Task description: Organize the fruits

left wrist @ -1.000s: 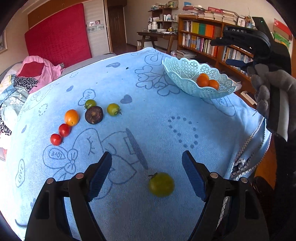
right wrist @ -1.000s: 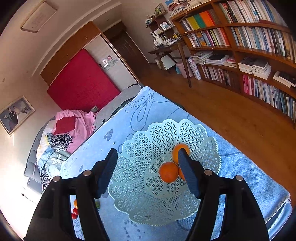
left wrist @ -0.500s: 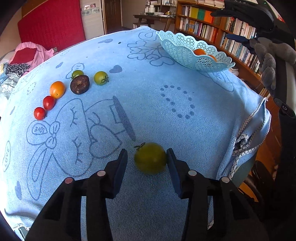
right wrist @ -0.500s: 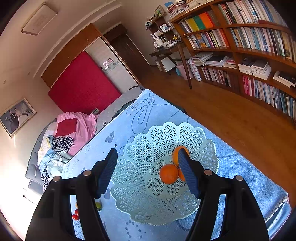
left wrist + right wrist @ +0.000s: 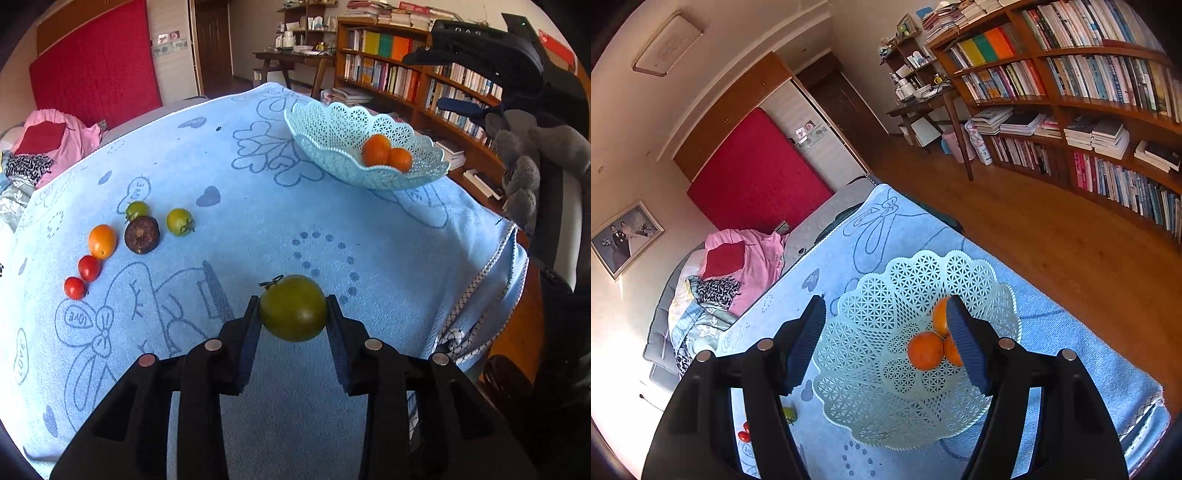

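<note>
the left gripper point(image 5: 293, 314) has just been closing and now pinches the green tomato point(image 5: 293, 313) by its sides, just over the blue cloth point(image 5: 332, 240). the risk: squeezing harder could bruise it, or the round skin could slip out on the way to the basket point(image 5: 332, 122). the right gripper point(image 5: 886, 343) hangs open, empty, above that basket.

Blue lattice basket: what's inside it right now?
The basket holds three orange fruits, clustered together and partly covered by a finger of the right gripper; nothing else shows inside.
</note>
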A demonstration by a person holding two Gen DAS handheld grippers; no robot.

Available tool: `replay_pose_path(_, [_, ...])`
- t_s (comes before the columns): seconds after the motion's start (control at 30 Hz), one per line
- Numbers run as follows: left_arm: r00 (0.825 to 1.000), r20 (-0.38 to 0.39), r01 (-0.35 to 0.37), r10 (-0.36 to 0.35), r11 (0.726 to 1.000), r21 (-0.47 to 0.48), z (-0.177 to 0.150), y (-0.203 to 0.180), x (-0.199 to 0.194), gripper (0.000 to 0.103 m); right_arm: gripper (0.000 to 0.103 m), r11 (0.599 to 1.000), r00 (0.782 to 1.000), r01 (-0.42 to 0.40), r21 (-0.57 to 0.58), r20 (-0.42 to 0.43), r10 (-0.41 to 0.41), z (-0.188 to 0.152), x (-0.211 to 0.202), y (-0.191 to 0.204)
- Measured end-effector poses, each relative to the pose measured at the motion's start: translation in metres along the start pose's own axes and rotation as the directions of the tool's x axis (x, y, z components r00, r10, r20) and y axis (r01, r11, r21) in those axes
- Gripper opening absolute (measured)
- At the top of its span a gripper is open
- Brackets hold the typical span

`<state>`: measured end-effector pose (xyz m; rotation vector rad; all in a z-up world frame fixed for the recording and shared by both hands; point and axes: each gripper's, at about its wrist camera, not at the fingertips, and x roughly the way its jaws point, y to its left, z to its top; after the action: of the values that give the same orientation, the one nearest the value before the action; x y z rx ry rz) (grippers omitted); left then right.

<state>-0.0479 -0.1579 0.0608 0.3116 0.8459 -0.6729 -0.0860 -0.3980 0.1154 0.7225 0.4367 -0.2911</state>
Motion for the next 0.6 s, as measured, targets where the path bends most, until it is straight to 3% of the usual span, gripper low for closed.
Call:
replay_pose_path(0.3, [0.994,0.104,0.032,-0.038,0.998,0.055,0.071,-0.032,0.015,0.035,0.069,1.000,1.000,0.001,0.020,0.003,-0.001,0.005,-0.002,-0.007])
replay_pose_path(0.6, [0.993,0.092,0.065,-0.072,0.995,0.073,0.102,-0.052,0.051,0.036,0.069,1.000,1.000,0.008,0.022,-0.023,-0.007,0.003,0.008,-0.007])
